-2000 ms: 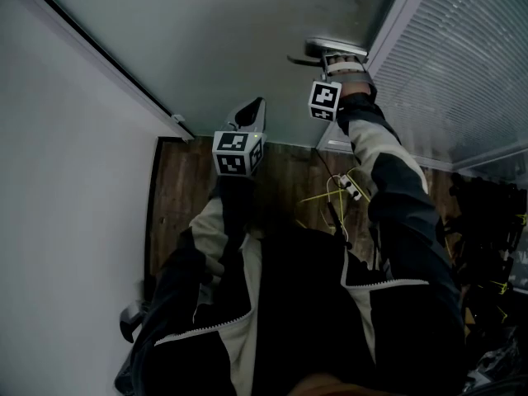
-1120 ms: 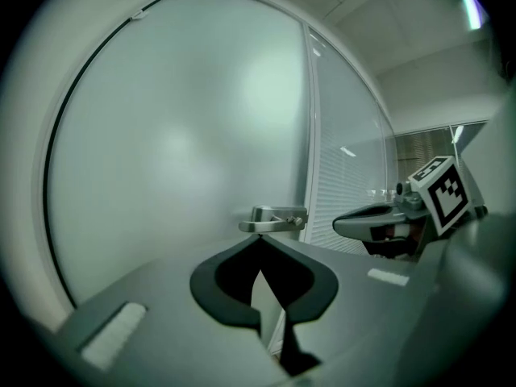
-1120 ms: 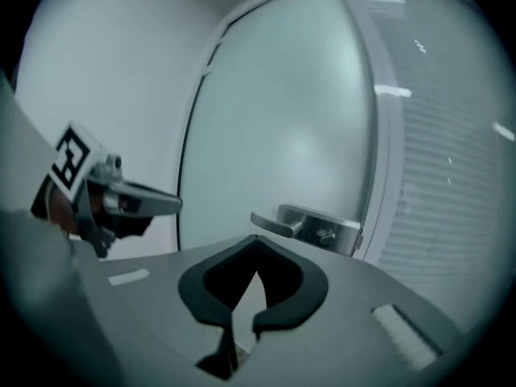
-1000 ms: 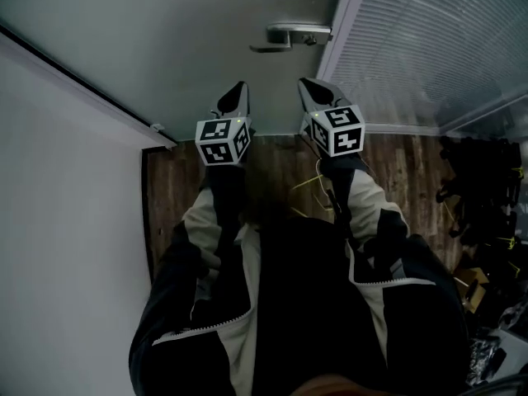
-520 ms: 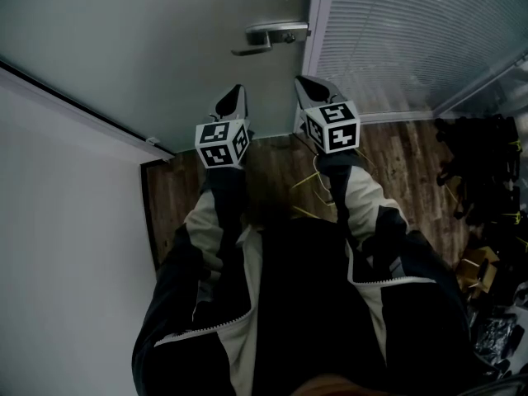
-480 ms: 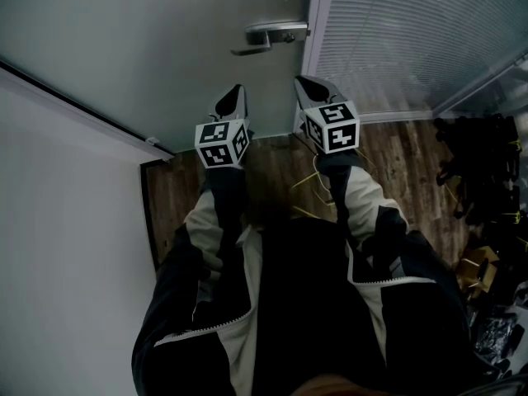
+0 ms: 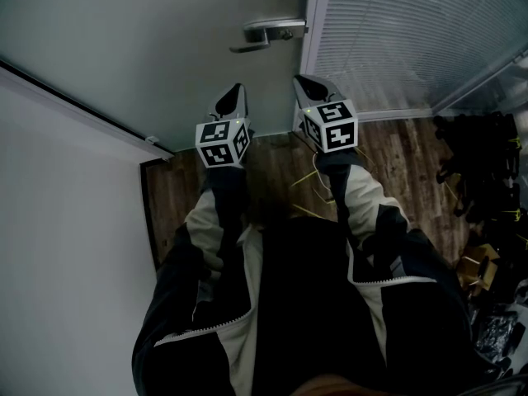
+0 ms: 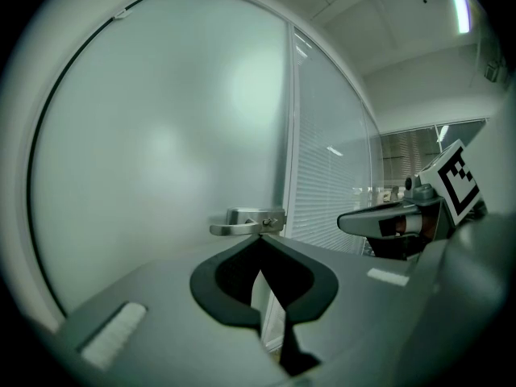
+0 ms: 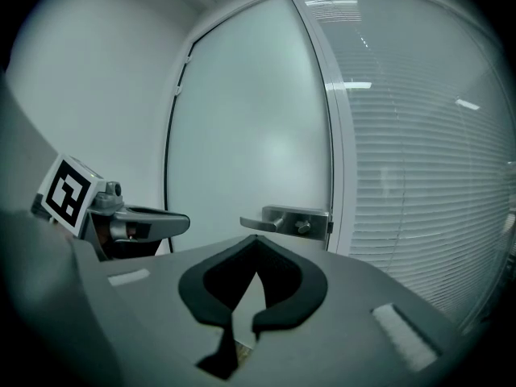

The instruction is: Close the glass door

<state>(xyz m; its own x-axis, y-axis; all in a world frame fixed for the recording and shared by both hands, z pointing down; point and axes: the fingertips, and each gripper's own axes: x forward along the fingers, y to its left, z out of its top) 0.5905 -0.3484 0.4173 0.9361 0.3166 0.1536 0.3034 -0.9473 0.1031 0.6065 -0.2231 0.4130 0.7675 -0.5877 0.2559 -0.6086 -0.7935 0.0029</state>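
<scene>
You hold two pairs of tongs, the left tongs point(image 7: 238, 93) and the right tongs point(image 7: 302, 83), and each carries one marker cube point(image 7: 223, 144). In front of you there is one glass door point(image 7: 165, 40) with one lever handle point(image 7: 268, 33), and one panel of slatted blinds point(image 7: 412, 40).

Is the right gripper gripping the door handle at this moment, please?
No, the right gripper is shut on nothing, and the door handle stands clear ahead of it.
</scene>
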